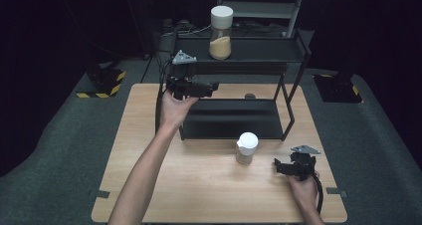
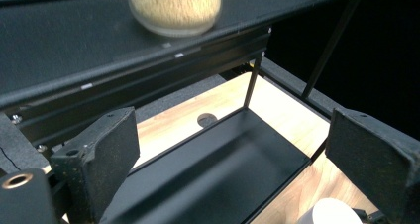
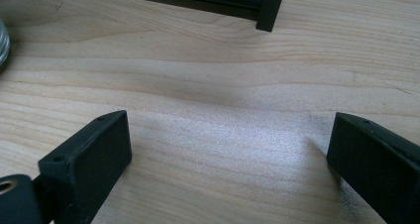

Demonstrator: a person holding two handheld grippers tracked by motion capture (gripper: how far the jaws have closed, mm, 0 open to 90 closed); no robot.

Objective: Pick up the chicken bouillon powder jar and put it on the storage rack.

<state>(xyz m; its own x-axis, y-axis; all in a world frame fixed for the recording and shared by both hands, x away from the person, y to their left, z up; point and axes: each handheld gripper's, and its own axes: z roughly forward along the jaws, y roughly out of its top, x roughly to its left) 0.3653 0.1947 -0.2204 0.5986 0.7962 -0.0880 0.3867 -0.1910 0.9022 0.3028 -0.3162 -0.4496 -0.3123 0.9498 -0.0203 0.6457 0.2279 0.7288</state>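
— Glass, clear, with a tall white cap: that is the jar (image 1: 221, 32) nearest the left hand-held gripper (image 1: 211, 88). Pale tan grains fill its lower part; in the left gripper view its rounded base (image 2: 174, 10) looks blurred but plainly full.

— Where does it stand, taking the black rack (image 1: 293, 103) as the mark?

— Upright on the rack's top shelf, toward the middle. The left hand-held gripper hangs below that shelf's left front edge, jaws spread wide with nothing between them, looking into the rack's lower tray (image 2: 213, 169).

— And the second jar?

— Smaller jar (image 1: 246, 148), white lid, clear body, upright on the wooden worktop (image 1: 199, 185) just in front of the rack's lower tray, toward its right half. Its lid shows at the bottom of the left gripper view (image 2: 329, 213).

— The other hand?

— The right hand-held gripper (image 1: 278, 166) sits low on the worktop, in front of the rack's right end and right of the small jar, apart from it. Its jaws are parted wide over bare wood; a rack foot (image 3: 270, 8) lies ahead of them.
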